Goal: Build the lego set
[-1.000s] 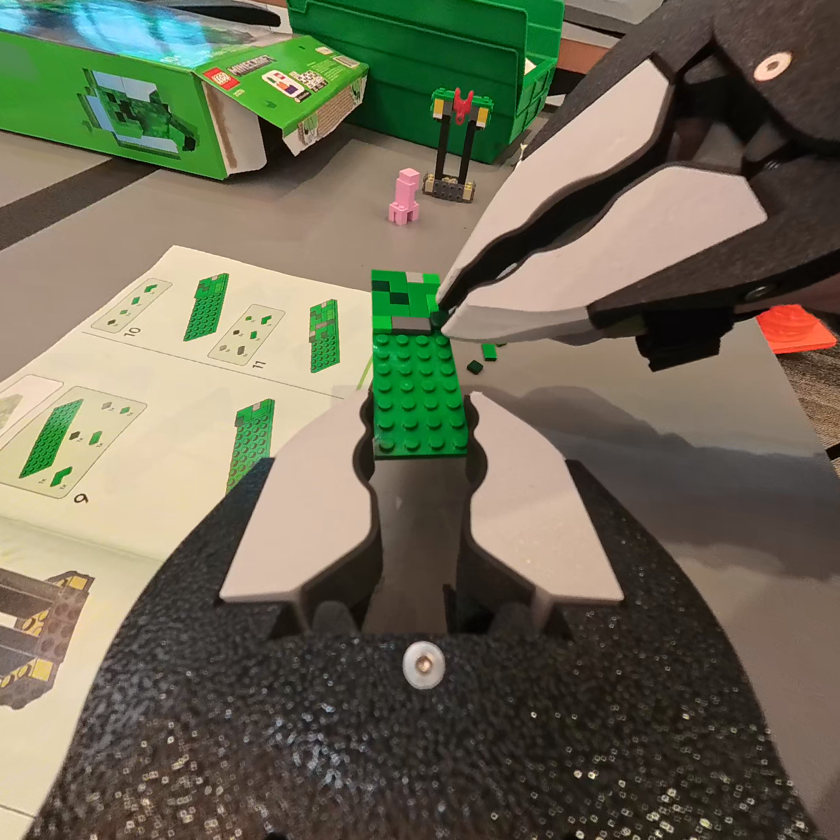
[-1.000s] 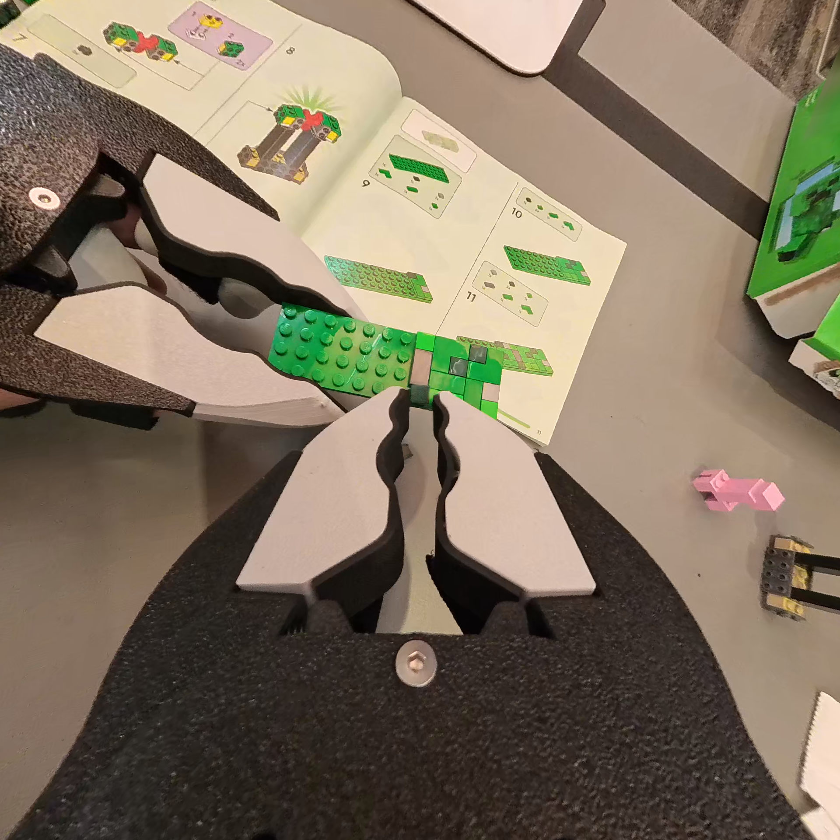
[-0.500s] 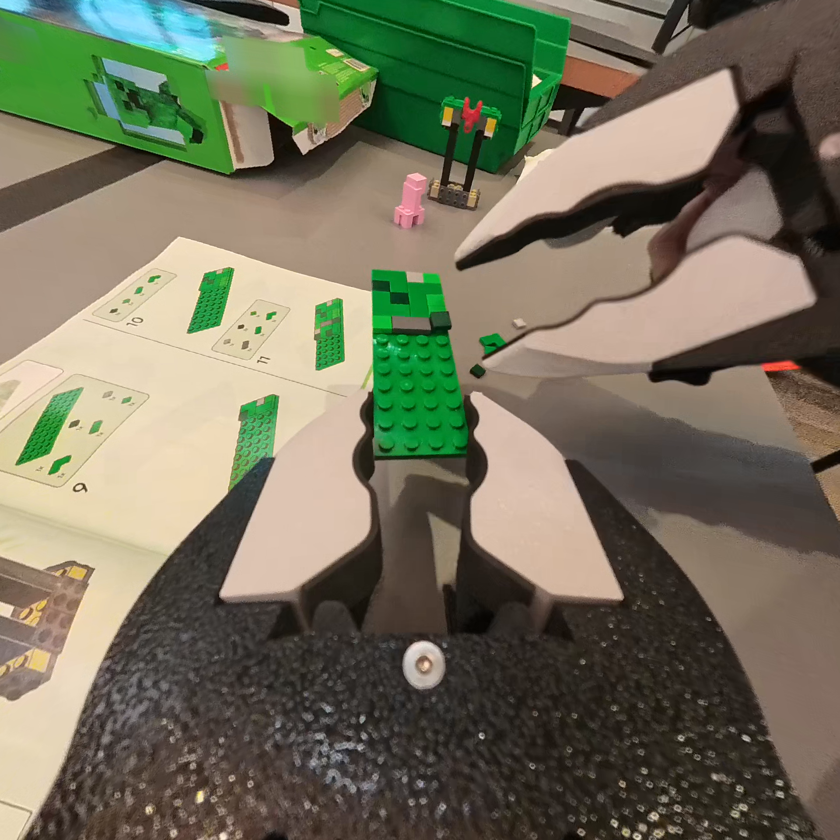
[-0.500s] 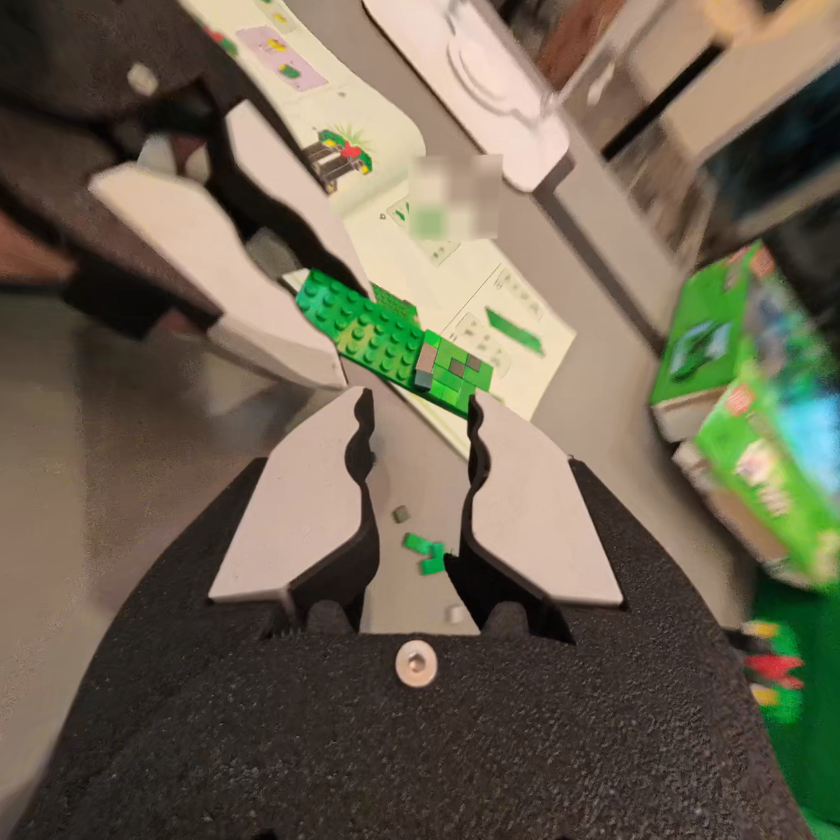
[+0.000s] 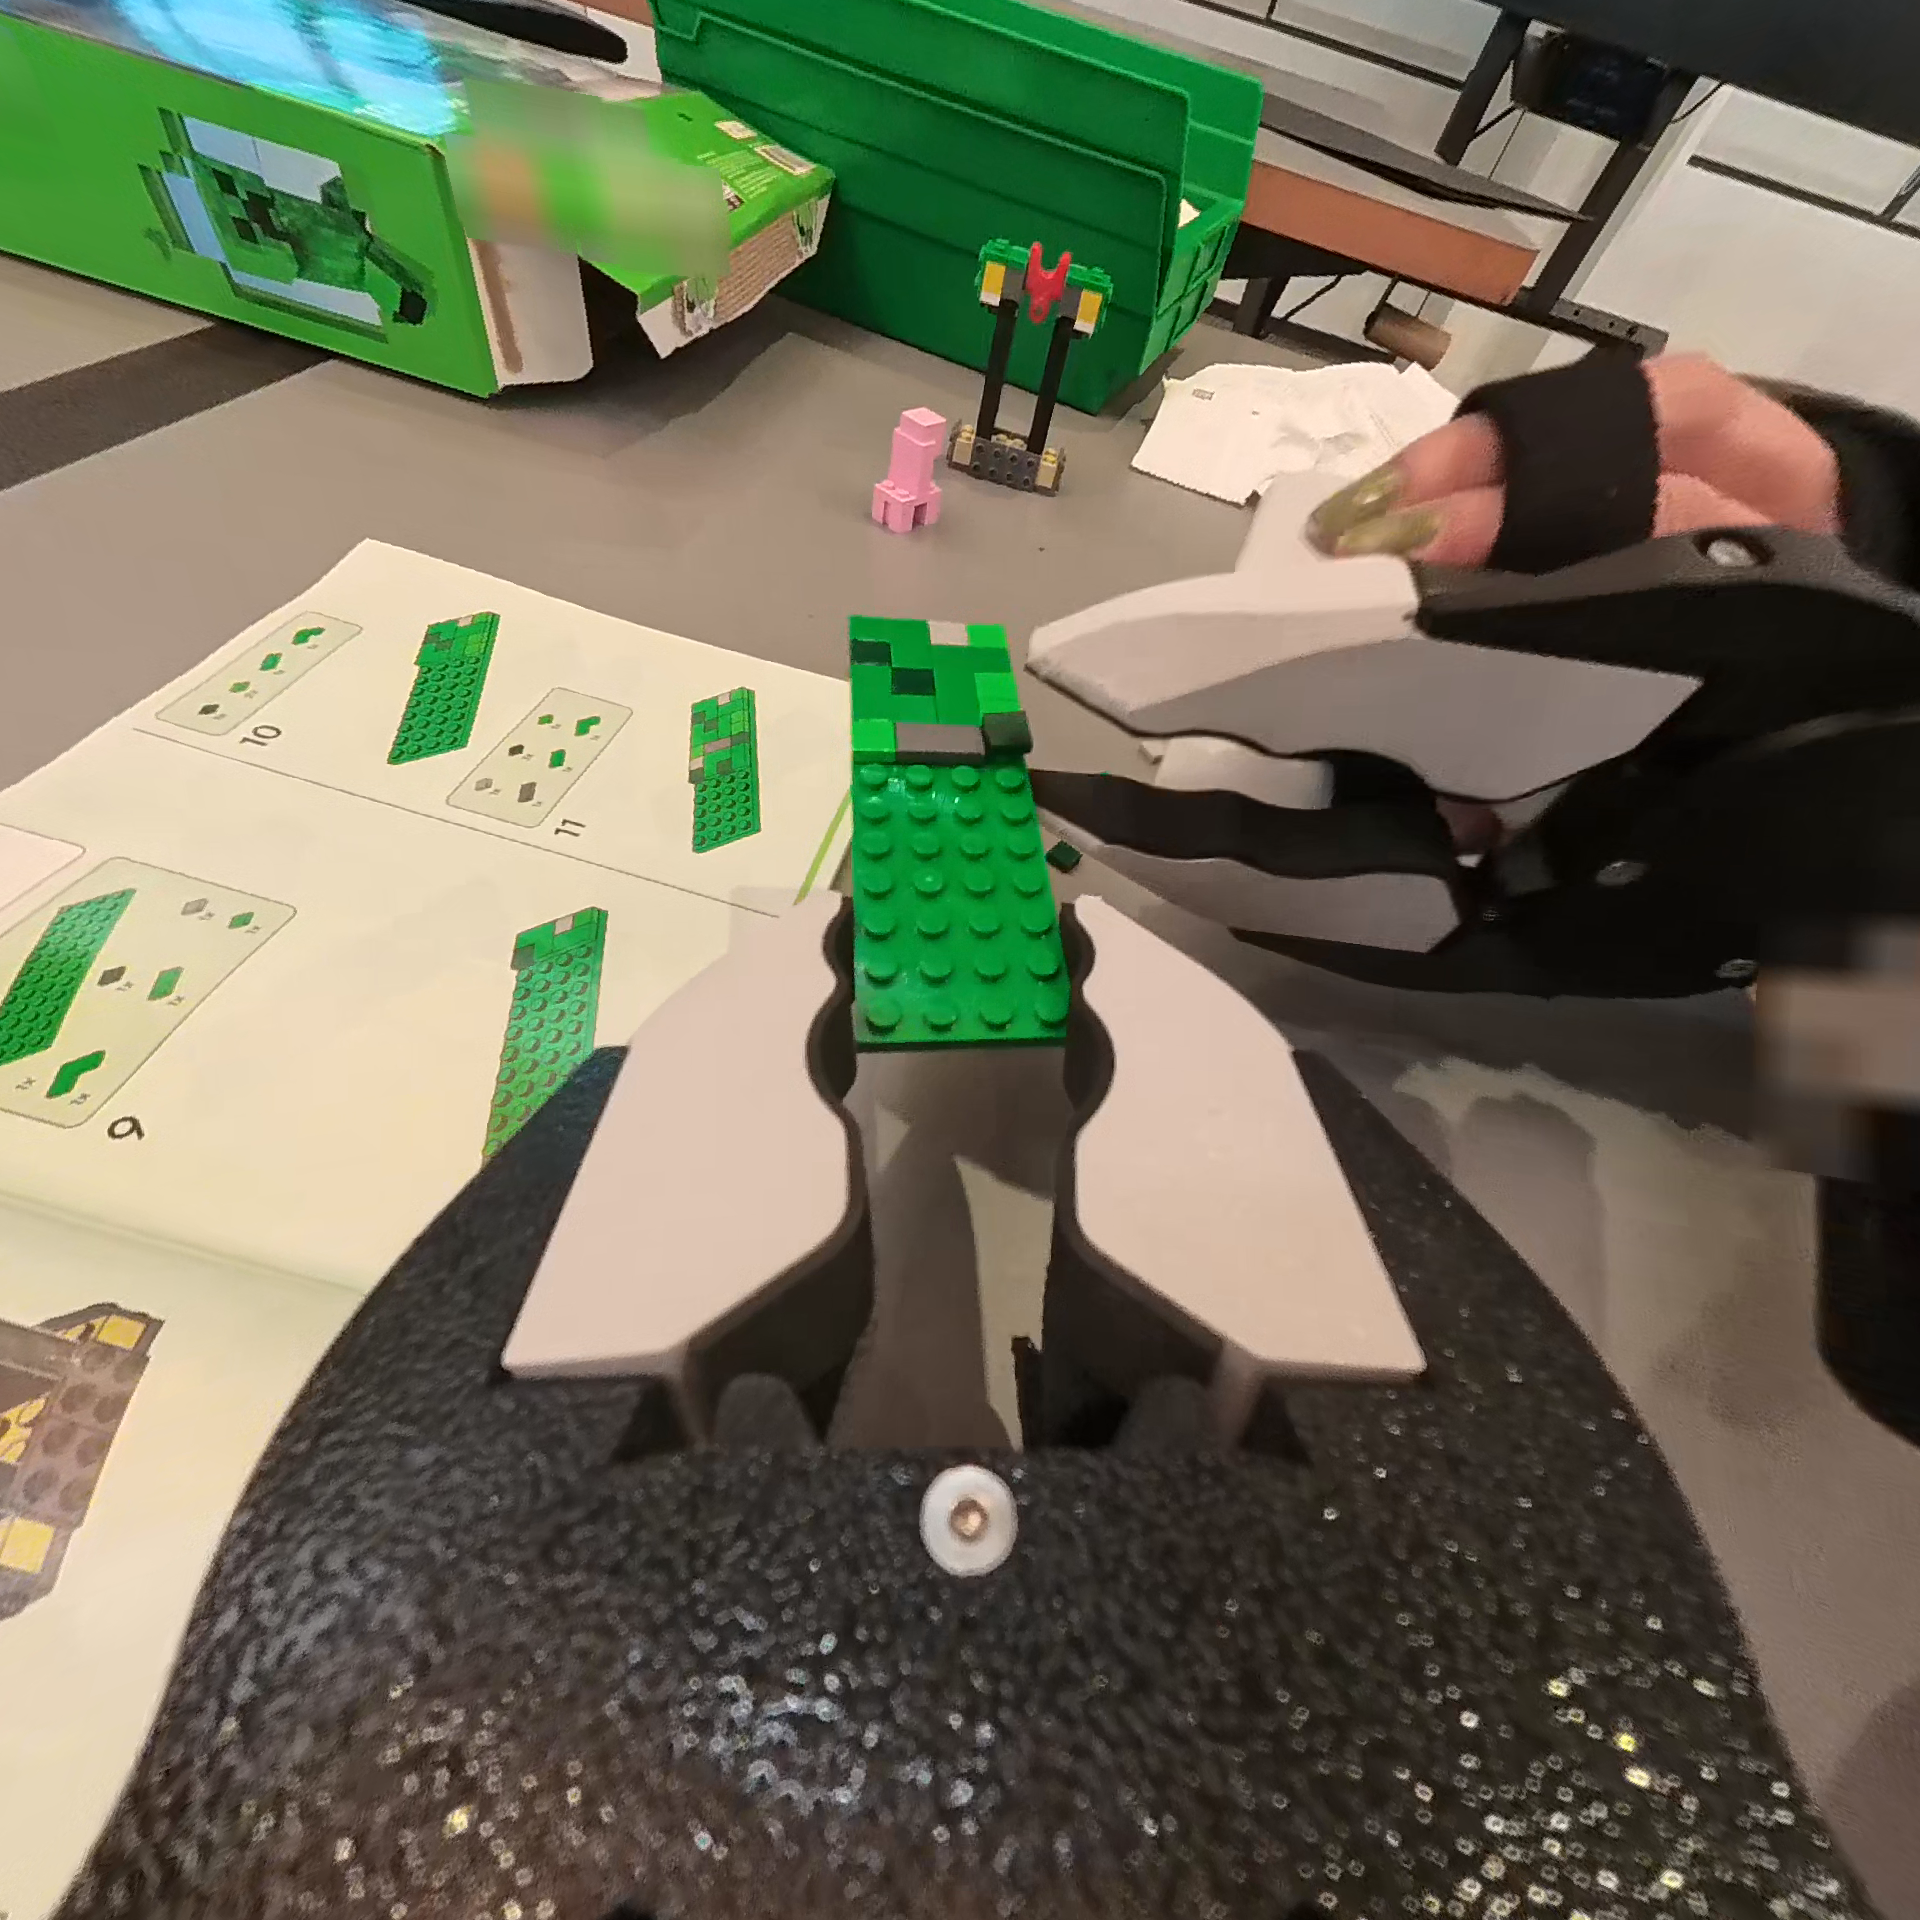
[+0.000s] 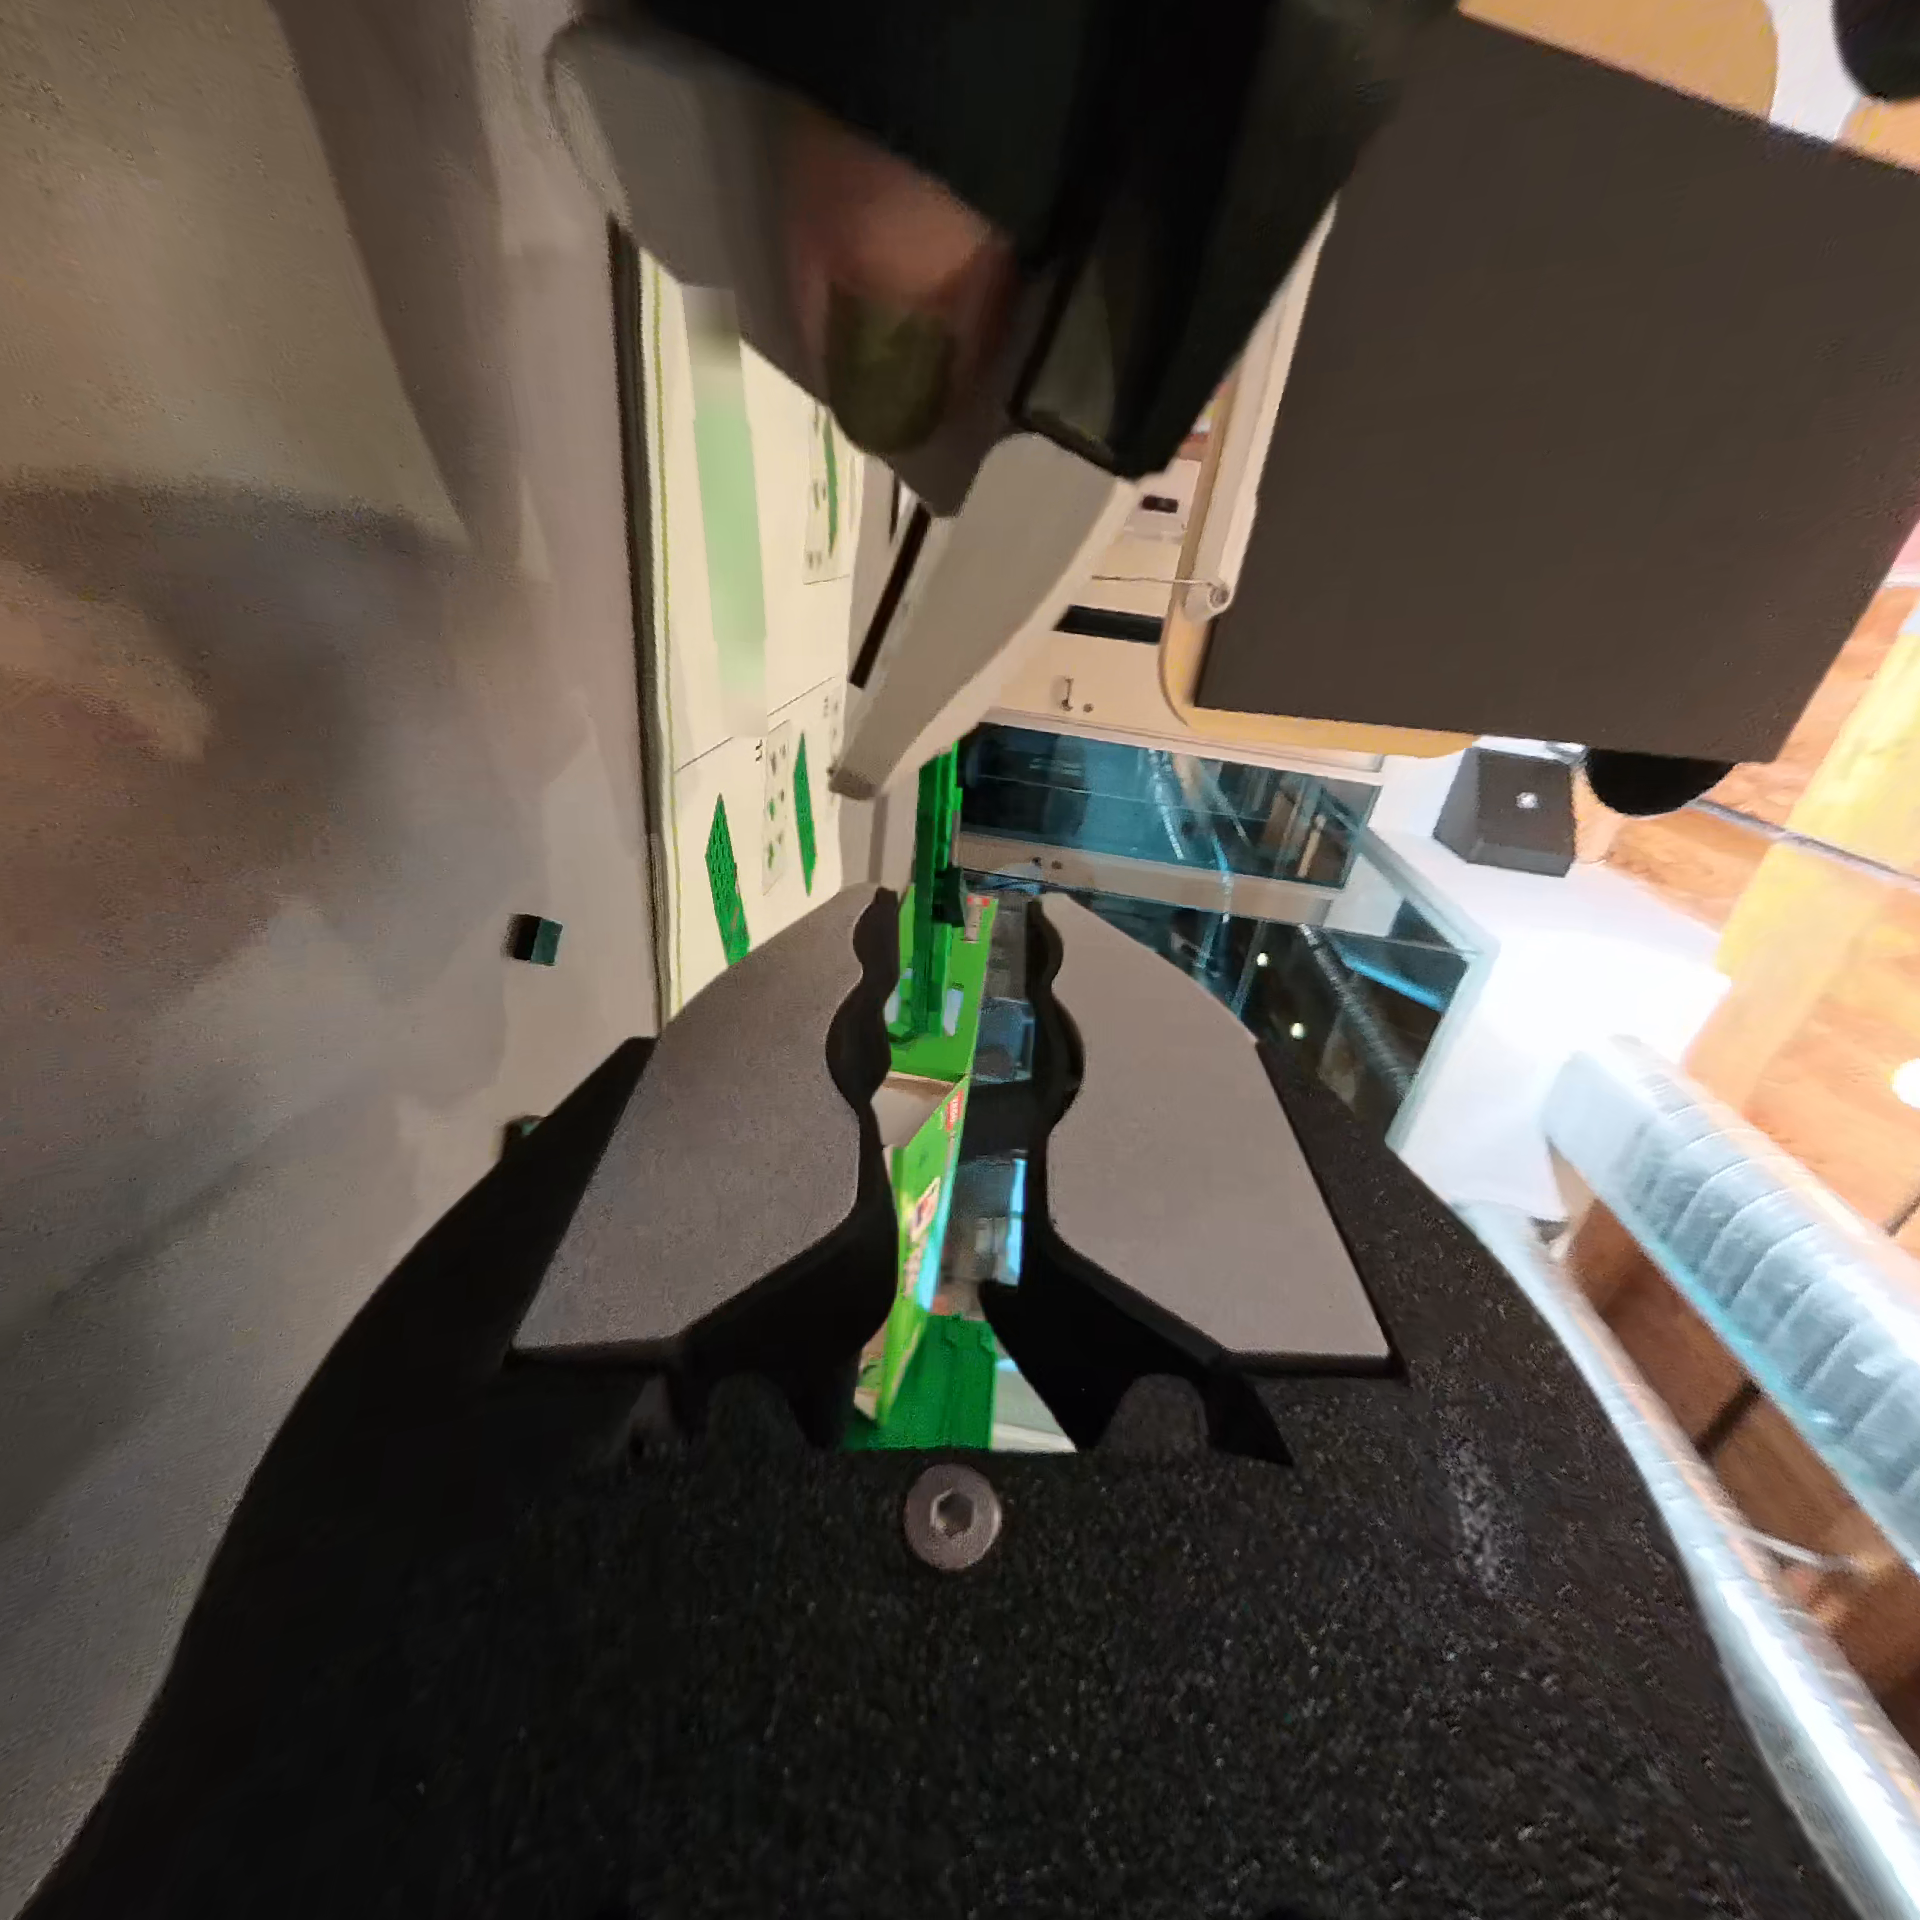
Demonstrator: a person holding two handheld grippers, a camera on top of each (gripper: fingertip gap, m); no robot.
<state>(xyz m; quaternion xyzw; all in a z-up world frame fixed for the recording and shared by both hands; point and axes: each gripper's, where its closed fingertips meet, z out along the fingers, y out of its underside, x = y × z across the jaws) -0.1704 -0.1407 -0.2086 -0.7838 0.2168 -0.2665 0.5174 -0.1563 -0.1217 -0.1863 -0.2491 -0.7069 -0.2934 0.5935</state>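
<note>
Left claw (image 5: 961,997) grips the near end of the green plate (image 5: 956,894), mid-frame on the surface (image 5: 675,499). Right claw (image 5: 1039,727) gapes empty beside it, centre right. Far end tiled, most studs bare; a loose tile (image 5: 1062,856) waits alongside.

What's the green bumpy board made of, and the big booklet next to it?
The green board looks like hard, glossy plastic: light glints off its round studs and the edges are crisp. The booklet looks like thin, matte printed paper, lying flat and open on the table. The left claw clamps the board's near end.
</note>
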